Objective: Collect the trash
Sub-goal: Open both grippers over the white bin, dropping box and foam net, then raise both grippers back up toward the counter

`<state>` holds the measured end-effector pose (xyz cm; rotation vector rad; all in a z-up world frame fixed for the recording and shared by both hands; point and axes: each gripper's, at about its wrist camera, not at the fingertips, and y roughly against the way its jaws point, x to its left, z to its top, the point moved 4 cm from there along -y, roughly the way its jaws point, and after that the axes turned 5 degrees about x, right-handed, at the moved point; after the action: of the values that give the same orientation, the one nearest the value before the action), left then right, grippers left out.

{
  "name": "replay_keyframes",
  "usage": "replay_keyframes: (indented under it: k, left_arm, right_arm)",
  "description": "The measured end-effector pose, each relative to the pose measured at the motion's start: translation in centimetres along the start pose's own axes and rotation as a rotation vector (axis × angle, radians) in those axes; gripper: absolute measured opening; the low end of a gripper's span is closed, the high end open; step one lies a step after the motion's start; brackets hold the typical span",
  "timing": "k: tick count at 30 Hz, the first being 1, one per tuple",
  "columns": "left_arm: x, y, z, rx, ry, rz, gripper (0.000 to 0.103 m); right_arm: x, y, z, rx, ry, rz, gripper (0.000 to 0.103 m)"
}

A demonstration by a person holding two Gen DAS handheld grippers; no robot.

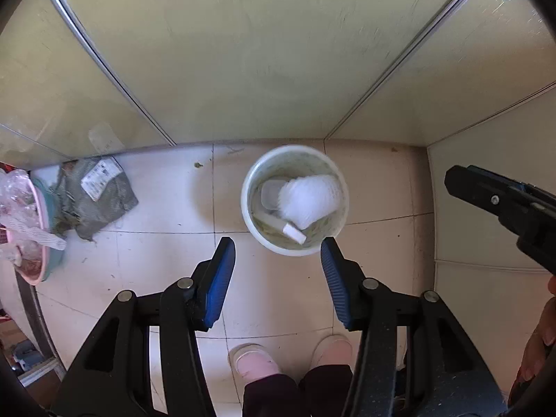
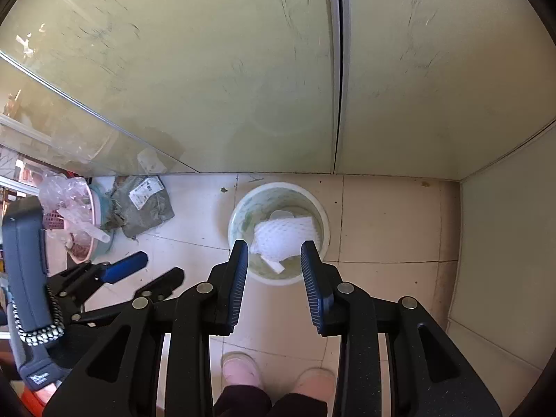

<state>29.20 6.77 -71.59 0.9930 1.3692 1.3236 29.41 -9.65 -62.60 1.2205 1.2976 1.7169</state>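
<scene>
One white bin stands on the tiled floor against the foot of a pale green panelled wall, and it holds three pieces of trash that can be counted: one white foam net sleeve lying across the top, one clear plastic lid or cup beside it, and one small white tube-like piece lower down near the front wall; more thin scraps lie under them, too blurred to count. Two grippers hang above the bin. The left gripper points straight down with its jaws apart and nothing between the two blue pads. The right gripper also has its jaws apart, nothing pressed between them; the foam sleeve shows below in the gap, down inside the bin and clear of the pads. To the left of the bin, well apart from it, one crumpled grey mailing bag with one white label lies on the floor, and just beside that stands one pink basin filled with clear plastic wrap and other scraps. One small dark speck of debris sits on the tiles near the wall. Two pink slippers of the person show at the bottom edge, with dark trouser legs above them.
</scene>
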Motion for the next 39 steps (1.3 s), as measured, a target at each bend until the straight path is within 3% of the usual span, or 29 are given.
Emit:
replay_keyframes:
  k: [9,15,23,31,39]
  left_arm:
    - [-1.6,14.4,0.5,-0.138,-0.018,-0.003,0.051]
    - [-3.2,25.3,0.0,-0.247,-0.041,0.0,0.052]
    - [-4.3,40.2,-1.9,-0.429,-0.074,-0.017,0.056]
    - [-4.8,55.0,-3.9,-0.669,-0.117,-0.041,0.063]
    - [-4.2,64.3,-6.8,-0.847,-0.185,-0.054,0.076]
  right_arm:
    - [1.4,10.2,0.3,-0.066,-0.011,-0.005,0.029]
    - [3.7,19.6,-0.2,-0.16,-0.009,-0.014,0.029]
    - [7.1,33.6,-1.9,-0.354,0.008,-0.042,0.029]
    - [12.0,45.9,-4.1,-0.592,0.024,-0.088,0.029]
    - [15.7,53.2,-5.4,-0.779,0.013,-0.109,0.03]
